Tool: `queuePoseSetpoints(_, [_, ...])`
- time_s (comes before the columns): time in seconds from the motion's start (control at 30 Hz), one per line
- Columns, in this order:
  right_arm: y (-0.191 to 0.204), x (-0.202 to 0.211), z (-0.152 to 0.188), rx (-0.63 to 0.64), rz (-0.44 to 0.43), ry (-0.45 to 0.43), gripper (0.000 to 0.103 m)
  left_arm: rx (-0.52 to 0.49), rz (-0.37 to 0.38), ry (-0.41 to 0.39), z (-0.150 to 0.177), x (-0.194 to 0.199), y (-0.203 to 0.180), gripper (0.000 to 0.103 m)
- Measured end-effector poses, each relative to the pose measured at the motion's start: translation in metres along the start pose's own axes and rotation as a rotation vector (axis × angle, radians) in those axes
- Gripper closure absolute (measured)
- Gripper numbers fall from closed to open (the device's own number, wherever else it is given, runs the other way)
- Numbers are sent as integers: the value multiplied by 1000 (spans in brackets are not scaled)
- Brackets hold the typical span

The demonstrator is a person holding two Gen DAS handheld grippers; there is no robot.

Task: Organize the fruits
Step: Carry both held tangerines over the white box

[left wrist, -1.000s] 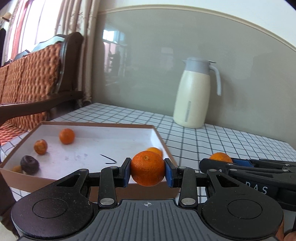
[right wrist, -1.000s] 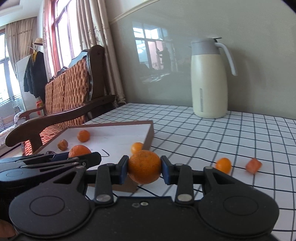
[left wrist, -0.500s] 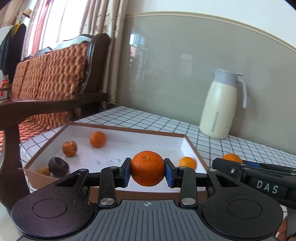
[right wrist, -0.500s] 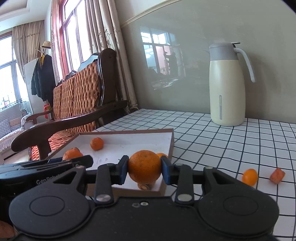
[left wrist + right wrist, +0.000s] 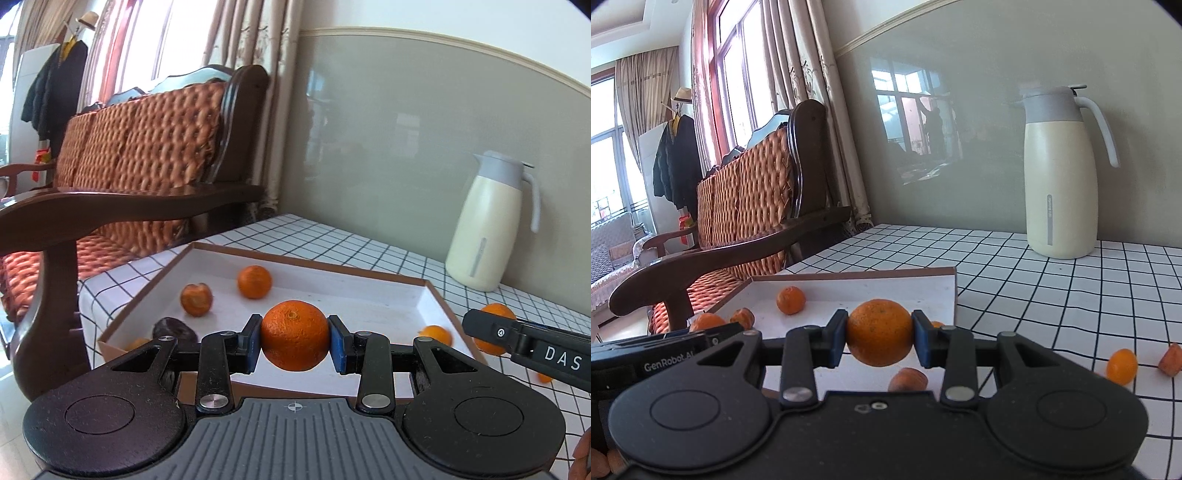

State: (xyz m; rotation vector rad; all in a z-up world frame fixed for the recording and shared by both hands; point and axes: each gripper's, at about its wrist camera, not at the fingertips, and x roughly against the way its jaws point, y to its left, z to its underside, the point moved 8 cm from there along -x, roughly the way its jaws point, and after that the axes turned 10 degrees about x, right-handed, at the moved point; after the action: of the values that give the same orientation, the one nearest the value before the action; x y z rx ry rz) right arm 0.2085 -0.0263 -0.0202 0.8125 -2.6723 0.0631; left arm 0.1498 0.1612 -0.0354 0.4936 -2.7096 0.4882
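Only the right wrist view shows two loose fruits [image 5: 1121,366] on the checked tablecloth [image 5: 1052,295], possibly oranges; left gripper [image 5: 294,342] pinches a dimpled orange [image 5: 294,335], right gripper [image 5: 879,339] pinches a speckled orange [image 5: 879,337].

Cream jug [image 5: 1060,173] with grey lid and white handle, upright on checked tablecloth [image 5: 1052,280] at two o'clock, close to grey-green wall [image 5: 388,140]. Wooden bench [image 5: 147,177] with woven orange cushions at nine to ten o'clock, just beside the table edge. Beige curtains [image 5: 798,66] at twelve. Dark coat [image 5: 674,158] and straw hat [image 5: 682,96] on a stand at ten, well apart.
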Motion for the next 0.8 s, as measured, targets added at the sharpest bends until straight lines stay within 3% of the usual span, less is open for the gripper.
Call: queuePoseSetpoints(0.8, [4,-42,-2,-16,36,29,74,-12,-85,-29,-22,-31,31,65])
